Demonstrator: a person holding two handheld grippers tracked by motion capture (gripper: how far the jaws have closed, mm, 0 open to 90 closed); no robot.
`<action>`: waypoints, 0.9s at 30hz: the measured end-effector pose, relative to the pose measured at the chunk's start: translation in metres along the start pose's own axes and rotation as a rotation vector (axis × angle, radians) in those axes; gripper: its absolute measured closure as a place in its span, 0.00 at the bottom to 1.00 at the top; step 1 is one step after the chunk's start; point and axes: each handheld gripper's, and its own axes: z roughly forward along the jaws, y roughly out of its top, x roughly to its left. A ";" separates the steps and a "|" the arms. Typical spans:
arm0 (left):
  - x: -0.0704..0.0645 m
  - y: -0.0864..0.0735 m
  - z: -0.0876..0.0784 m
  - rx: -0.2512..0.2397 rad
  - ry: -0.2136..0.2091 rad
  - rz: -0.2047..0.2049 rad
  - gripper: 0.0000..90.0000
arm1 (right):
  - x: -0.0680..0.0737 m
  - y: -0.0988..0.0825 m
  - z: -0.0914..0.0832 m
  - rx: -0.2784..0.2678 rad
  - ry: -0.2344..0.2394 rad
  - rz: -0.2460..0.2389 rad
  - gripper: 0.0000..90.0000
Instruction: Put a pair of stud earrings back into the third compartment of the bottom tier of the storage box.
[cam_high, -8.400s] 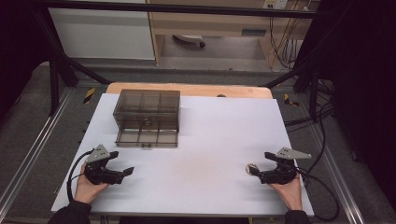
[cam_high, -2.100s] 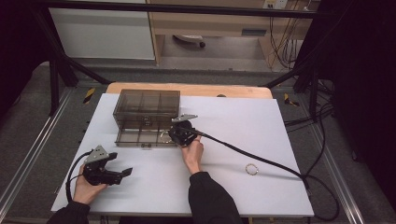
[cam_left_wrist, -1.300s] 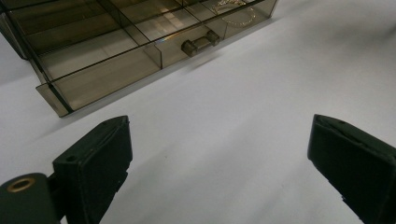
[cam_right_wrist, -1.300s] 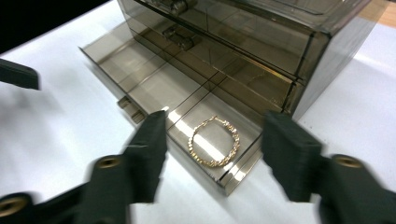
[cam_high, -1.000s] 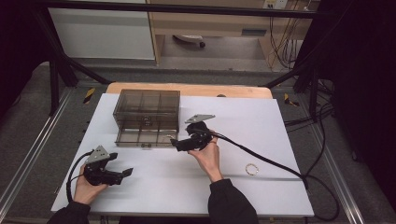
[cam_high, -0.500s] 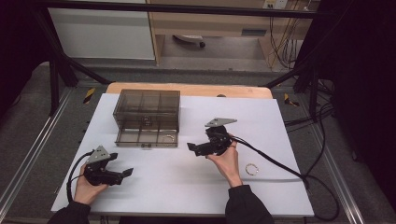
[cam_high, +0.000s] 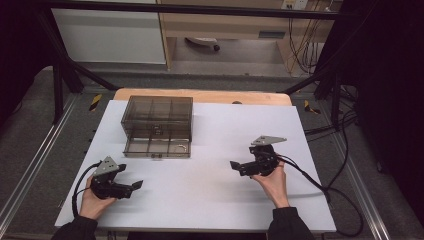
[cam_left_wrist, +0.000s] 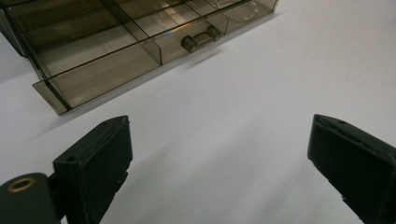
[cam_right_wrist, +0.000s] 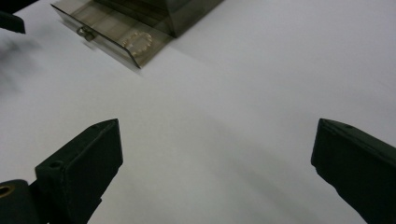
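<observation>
Smoky drawer box (cam_high: 157, 126), beaded ring (cam_right_wrist: 137, 42) perhaps inside

Smoky-brown drawer box (cam_high: 157, 119), white table (cam_high: 210, 195)

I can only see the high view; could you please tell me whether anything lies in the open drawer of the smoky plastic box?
Observer: Yes. The right gripper view shows a beaded bracelet in the drawer, in the end compartment beside the handle.
Operator: Thank you. Is the right gripper holding anything?
Observer: No. The right gripper has its jaws wide apart, with bare white table between them.
Operator: And the left one?
Observer: The left gripper is open and empty too, aimed towards the drawer front.
</observation>
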 end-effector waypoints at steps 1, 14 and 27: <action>0.000 0.000 0.000 0.001 0.000 0.001 0.07 | -0.002 -0.003 -0.003 0.005 -0.002 0.007 0.03; -0.001 0.000 0.000 0.003 -0.004 0.001 0.07 | -0.023 -0.043 -0.030 0.059 -0.039 0.051 0.18; -0.001 0.000 0.000 -0.001 -0.008 0.001 0.07 | -0.026 -0.068 -0.037 0.101 -0.076 0.063 0.51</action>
